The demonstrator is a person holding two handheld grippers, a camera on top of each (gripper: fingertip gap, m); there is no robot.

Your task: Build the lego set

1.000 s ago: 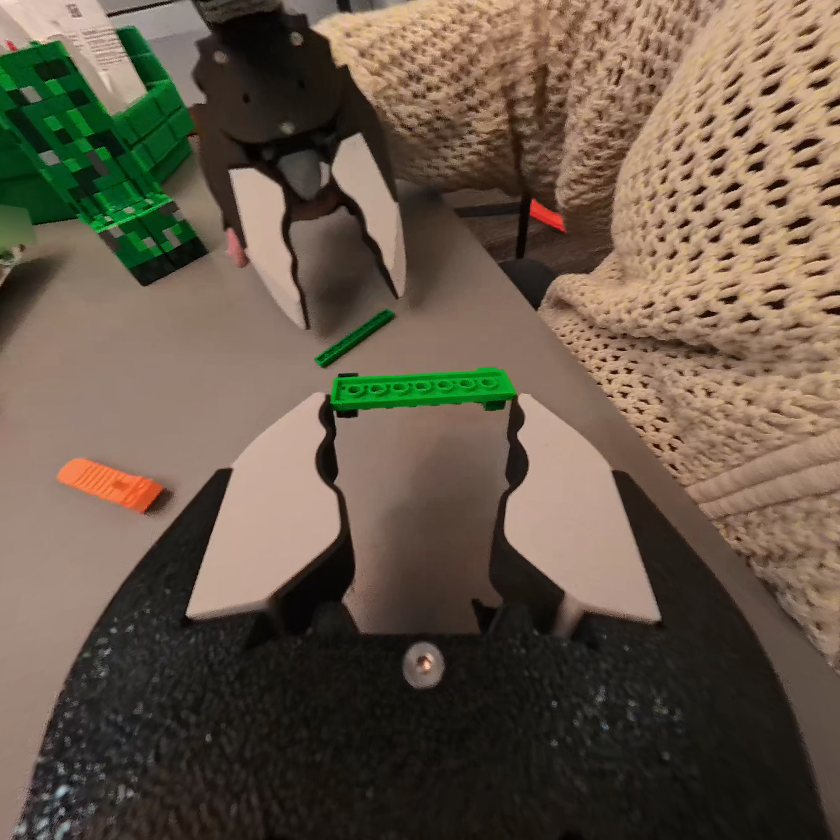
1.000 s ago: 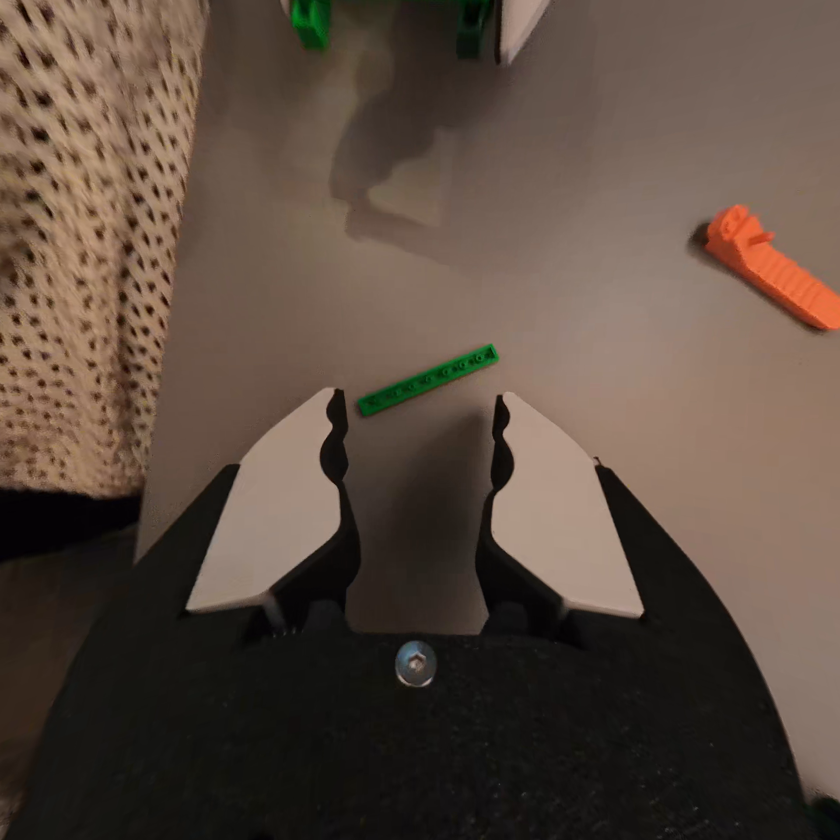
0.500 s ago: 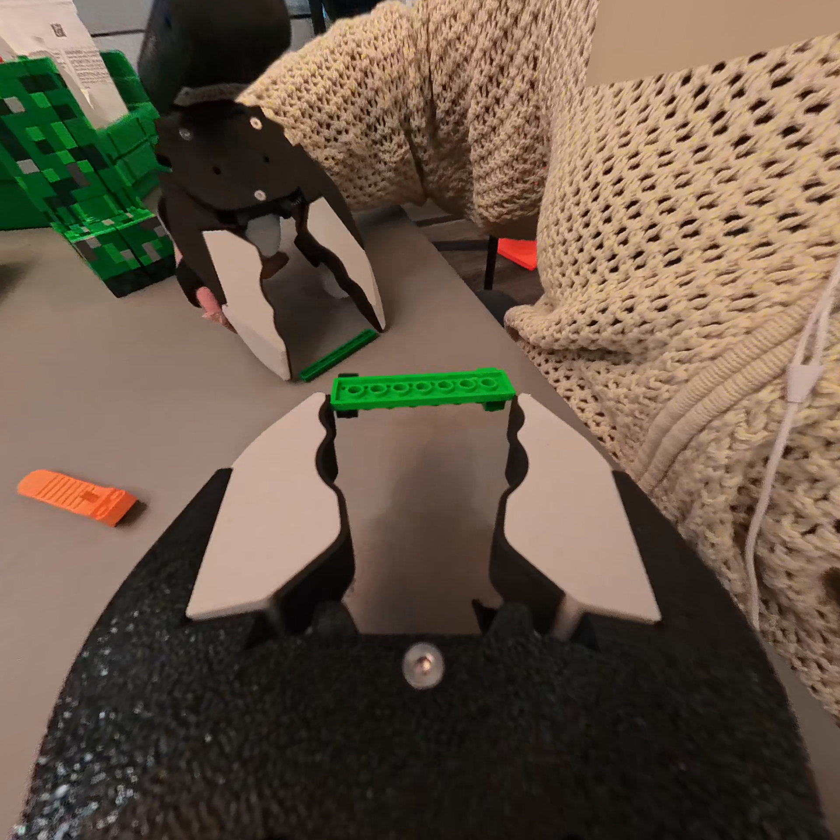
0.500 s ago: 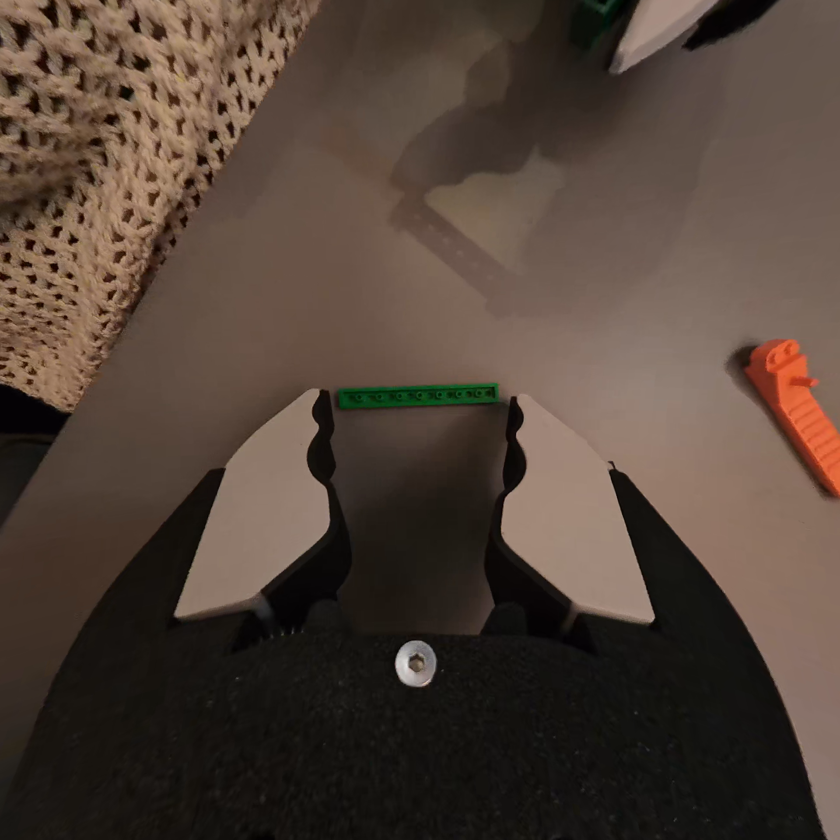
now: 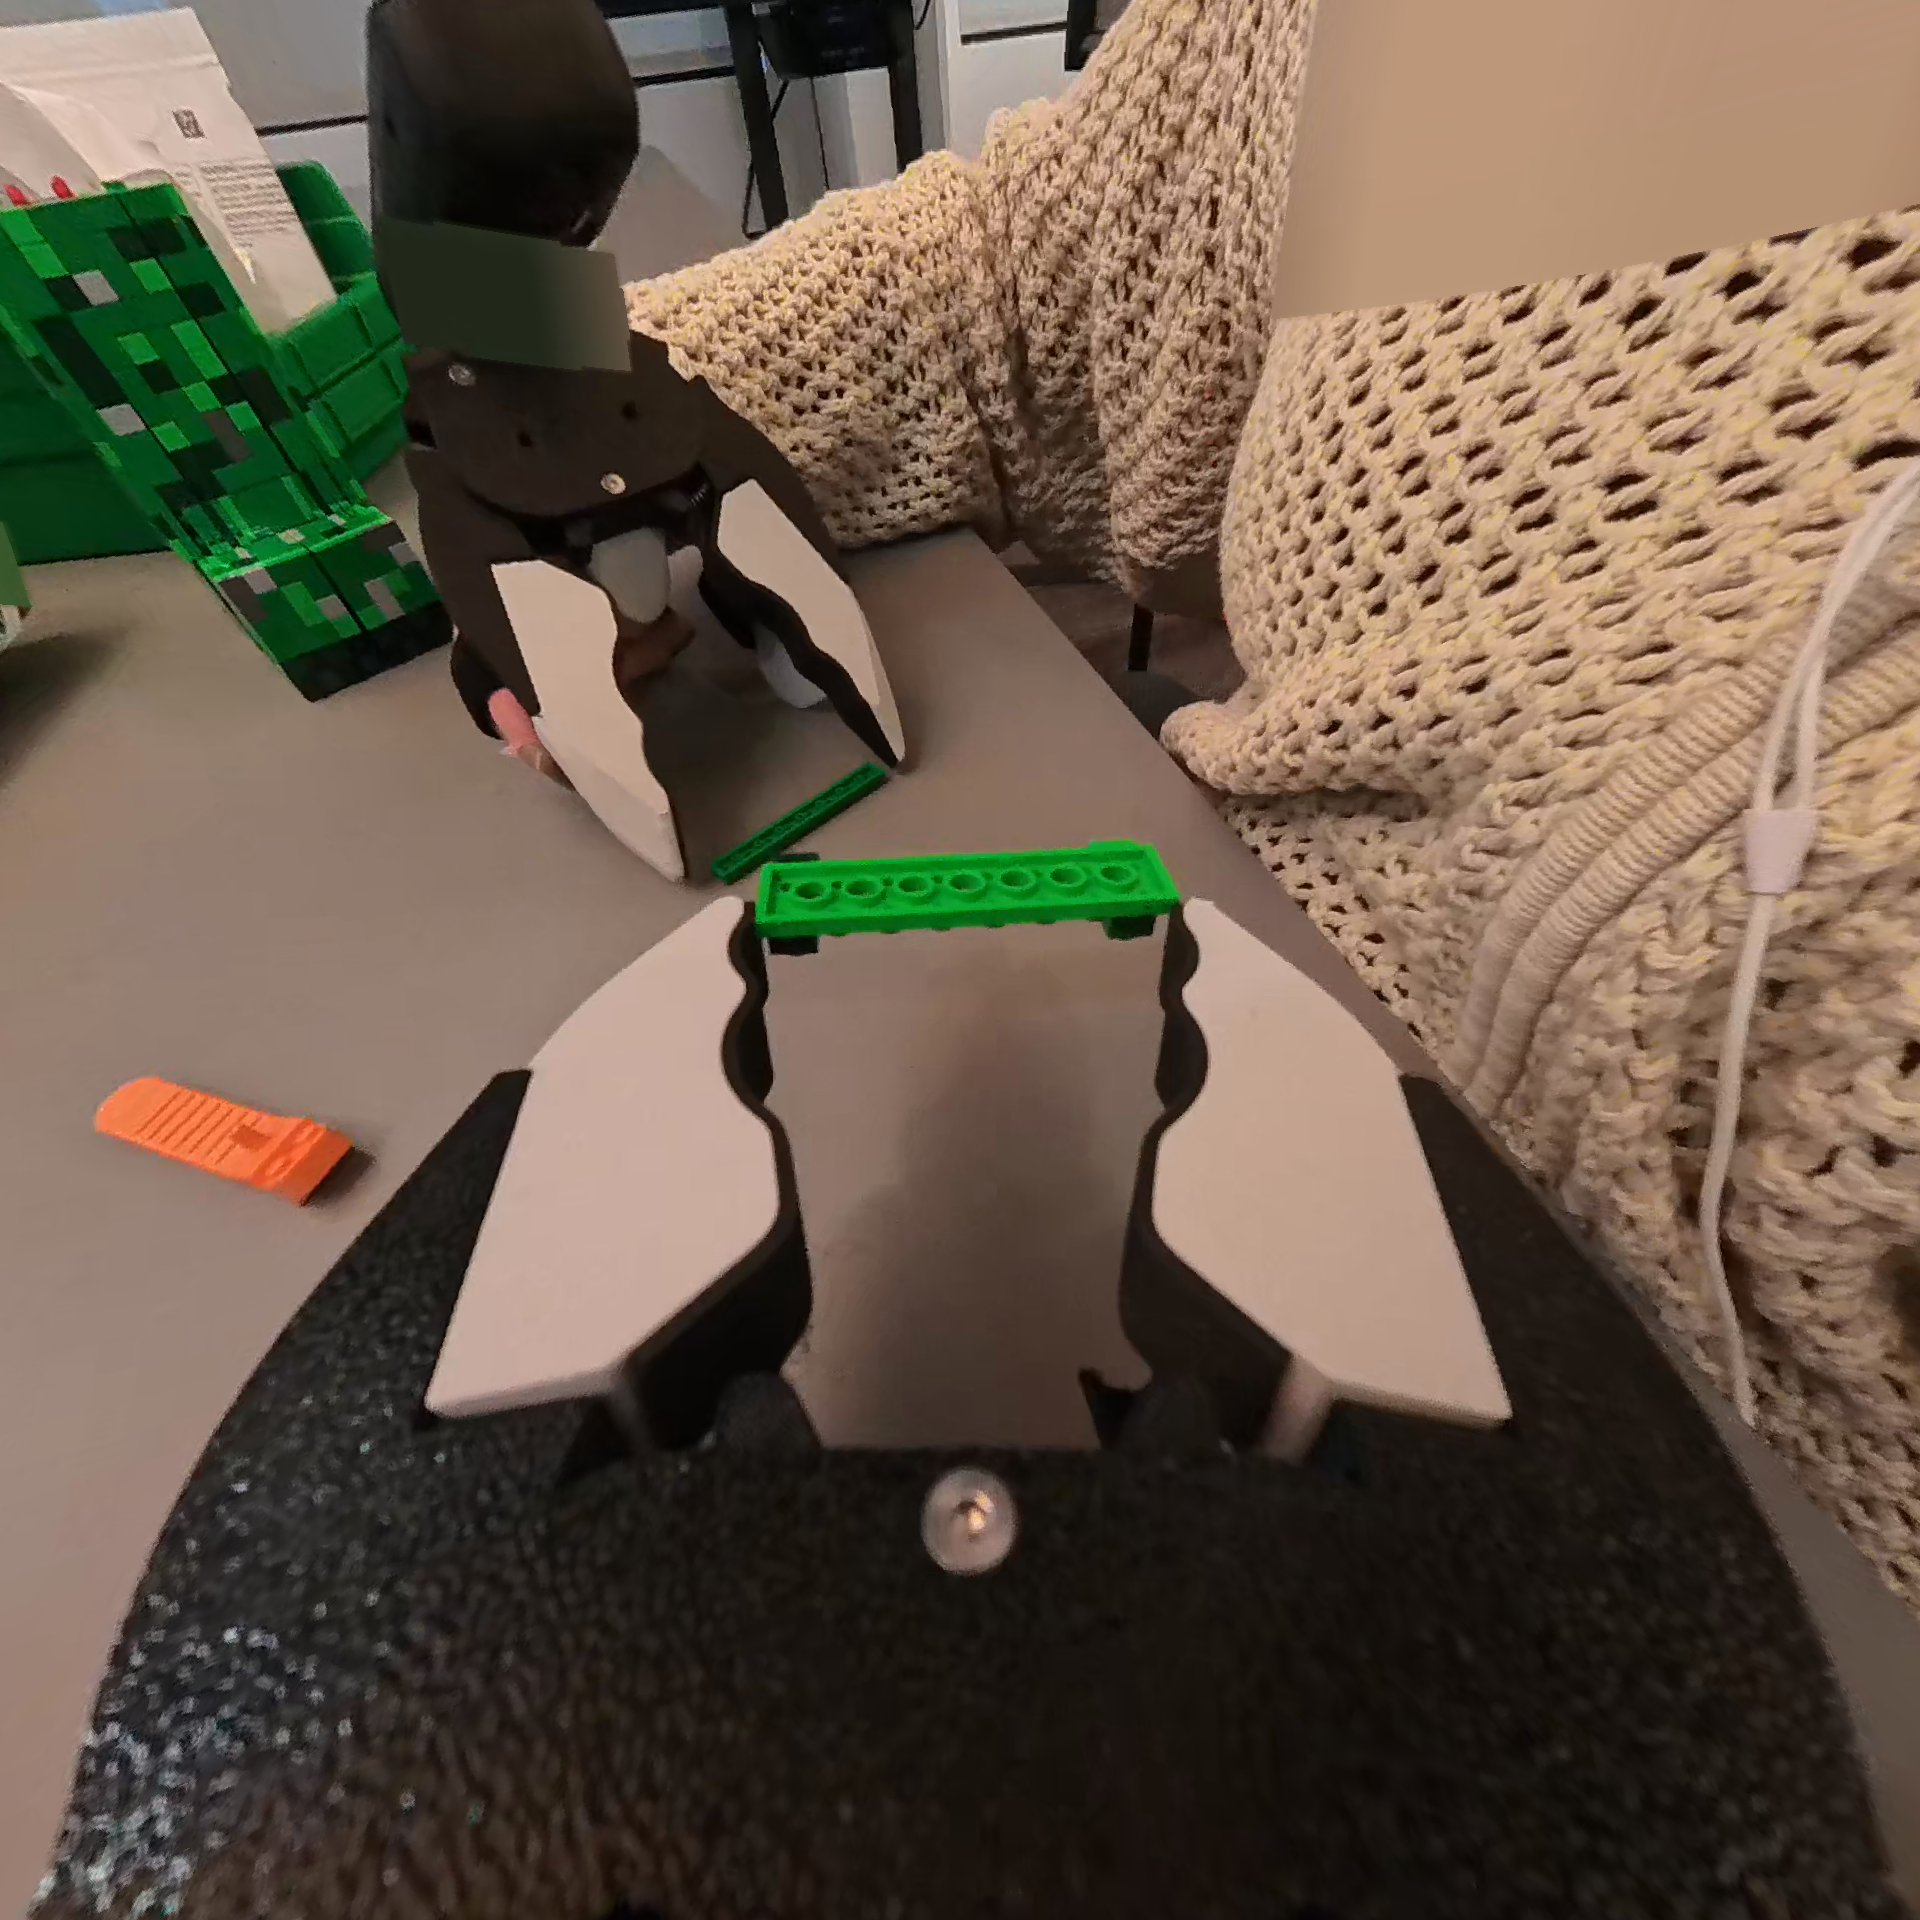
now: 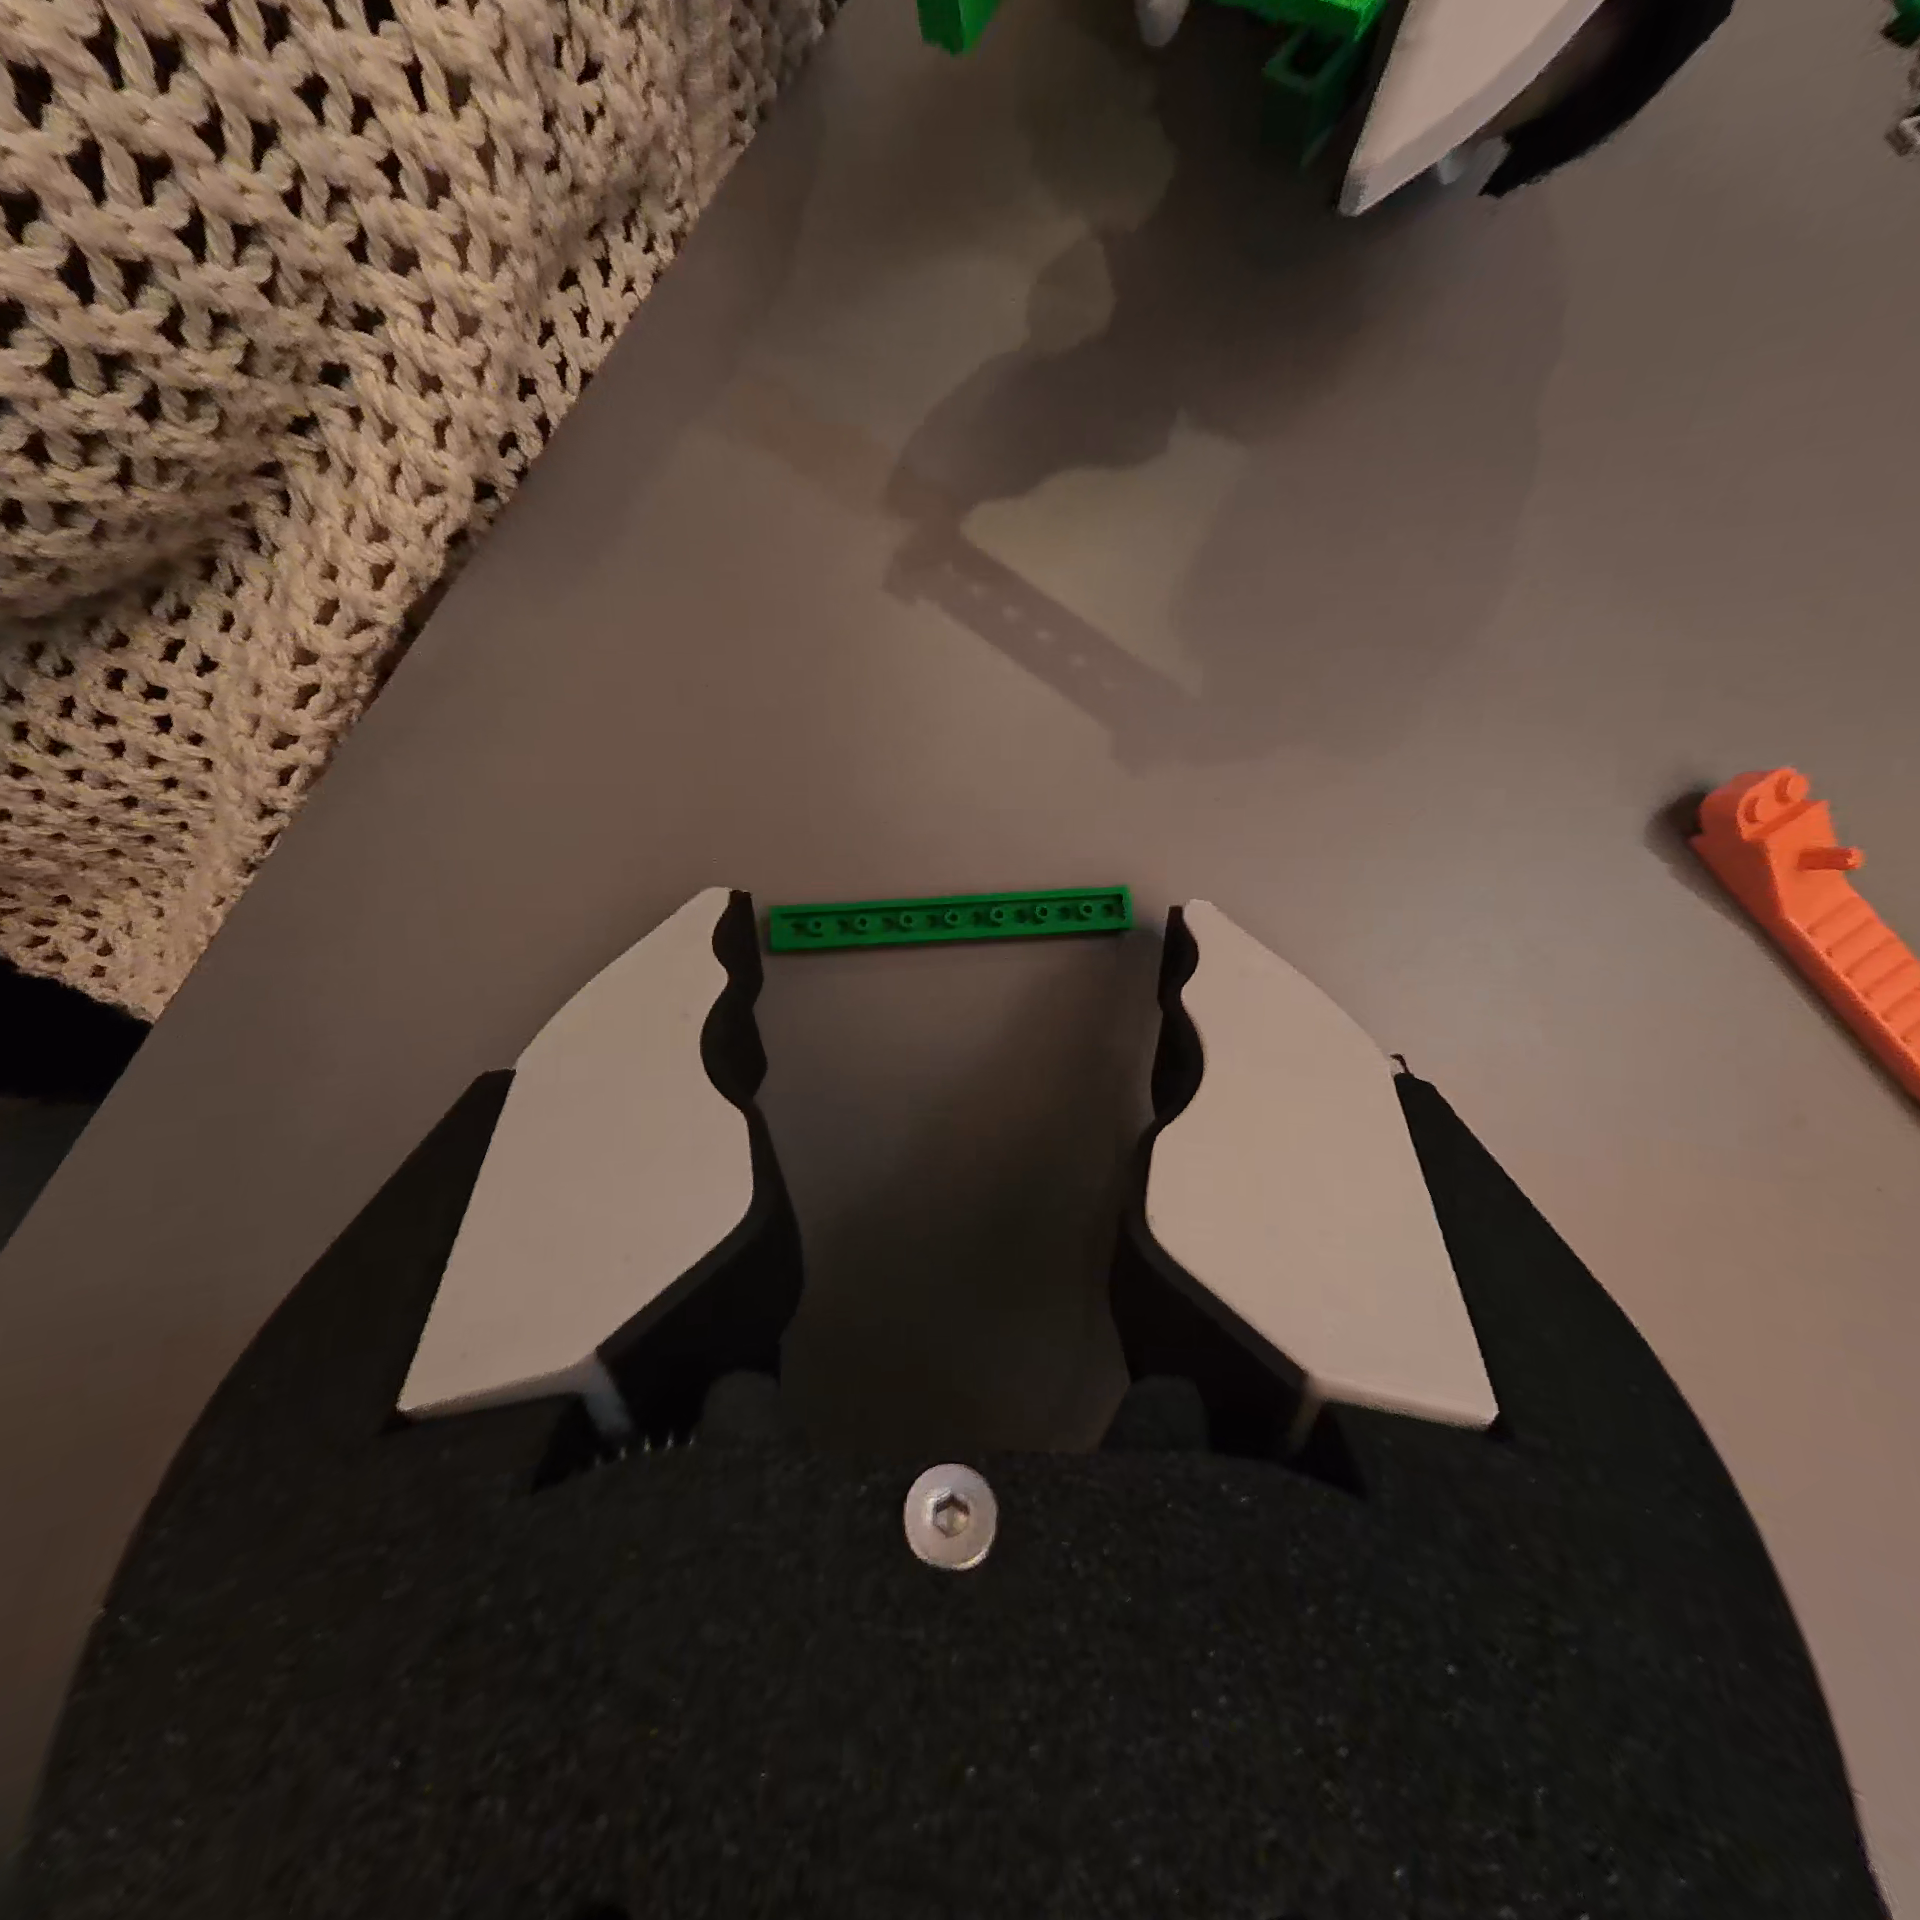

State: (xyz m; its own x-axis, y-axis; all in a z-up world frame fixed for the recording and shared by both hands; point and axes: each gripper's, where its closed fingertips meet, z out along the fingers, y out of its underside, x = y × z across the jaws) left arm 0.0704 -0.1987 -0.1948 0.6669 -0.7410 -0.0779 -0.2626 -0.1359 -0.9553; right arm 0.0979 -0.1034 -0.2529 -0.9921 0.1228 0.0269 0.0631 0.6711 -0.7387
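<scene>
On the grey table (image 6: 1351,623), right tongs (image 6: 951,914) spread around thin green plate (image 6: 948,918); left tongs (image 5: 966,914) pinching studded green plate (image 5: 966,889).

The grey table (image 6: 1351,644) lies bare between the two grippers. The thin green strip (image 6: 948,921) lies flat between the right gripper (image 6: 956,920) tips, with a small gap at each end. An orange separator (image 6: 1829,925) lies well off to one side. The green model (image 5: 197,436) stands farther back, and the knitted sleeve (image 5: 935,343) closes the table's near edge.
</scene>
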